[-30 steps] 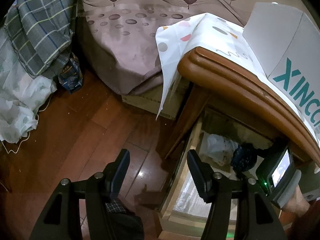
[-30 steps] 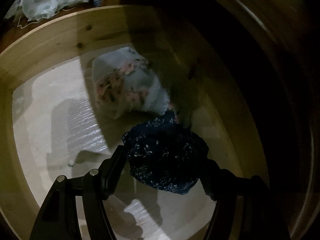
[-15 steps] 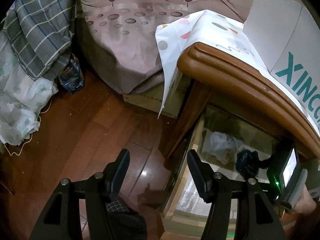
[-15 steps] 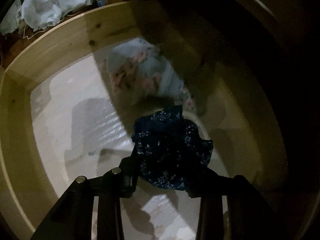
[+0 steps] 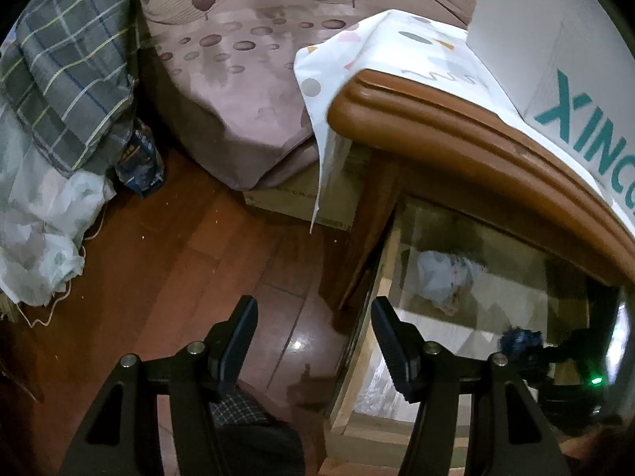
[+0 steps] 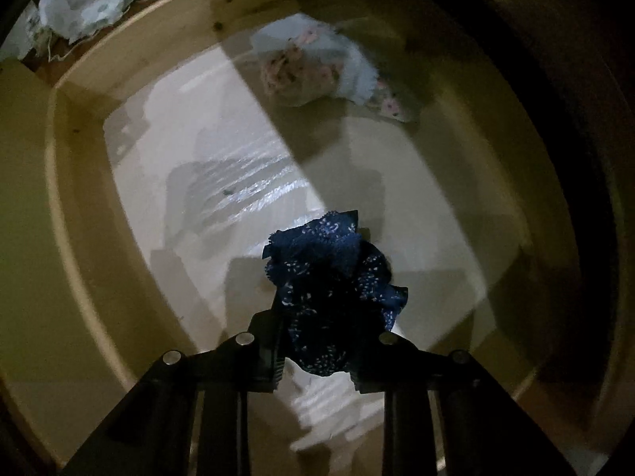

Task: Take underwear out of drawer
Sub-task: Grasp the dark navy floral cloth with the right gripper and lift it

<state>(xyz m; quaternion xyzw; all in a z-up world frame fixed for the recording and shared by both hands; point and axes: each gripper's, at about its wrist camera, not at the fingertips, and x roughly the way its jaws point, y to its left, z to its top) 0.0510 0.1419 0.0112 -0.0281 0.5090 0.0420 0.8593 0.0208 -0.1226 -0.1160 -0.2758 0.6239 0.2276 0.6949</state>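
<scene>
The wooden drawer (image 6: 79, 198) stands pulled out, lined with pale paper. A bunched dark blue underwear (image 6: 333, 277) with white specks hangs between the jaws of my right gripper (image 6: 317, 329). The jaws are closing and their pads press on it, a little above the drawer floor. A pale floral underwear (image 6: 313, 67) lies at the drawer's far side. In the left wrist view the drawer (image 5: 381, 289) holds the pale piece (image 5: 444, 277), and the blue piece (image 5: 520, 341) sits at the right gripper's tip. My left gripper (image 5: 313, 317) is open and empty over the floor beside the drawer.
The nightstand's brown top edge (image 5: 476, 131) overhangs the drawer, with a dotted cloth (image 5: 397, 39) and a white box with teal letters (image 5: 555, 59) on it. A bed with a mauve cover (image 5: 246, 79) stands behind. Plaid fabric (image 5: 67, 79) and white cloth (image 5: 39, 238) lie left on the wood floor (image 5: 158, 277).
My right gripper's jaws have closed onto the dark blue underwear and lifted it away from the pale piece, toward the drawer's near side. The left gripper has barely moved.
</scene>
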